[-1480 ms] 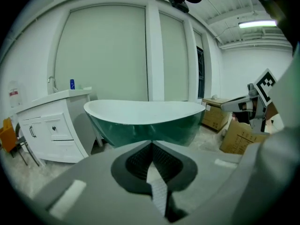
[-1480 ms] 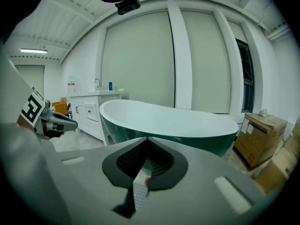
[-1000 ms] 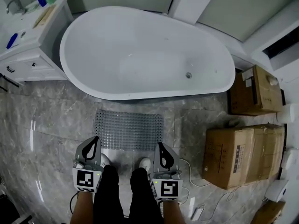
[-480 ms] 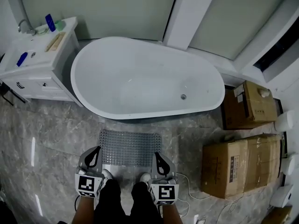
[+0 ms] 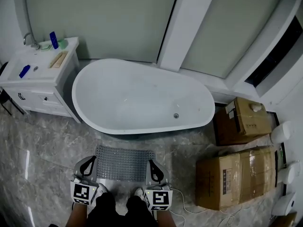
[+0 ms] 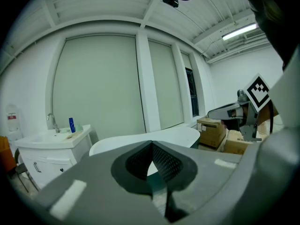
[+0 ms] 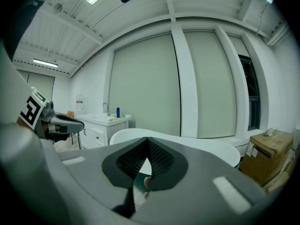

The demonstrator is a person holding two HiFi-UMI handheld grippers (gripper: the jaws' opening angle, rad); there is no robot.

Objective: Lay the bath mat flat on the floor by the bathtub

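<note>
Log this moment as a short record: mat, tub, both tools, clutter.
mat: grey studded rubber bath mat, flat on the marble floor beside the white oval bathtub
left tool: shut, empty, held above the mat's near edge
right tool: shut, empty, held above the mat's near edge
clutter: brown cardboard boxes right of the bathtub

Grey marble floor [image 5: 42,143], white vanity [image 5: 40,74]
</note>
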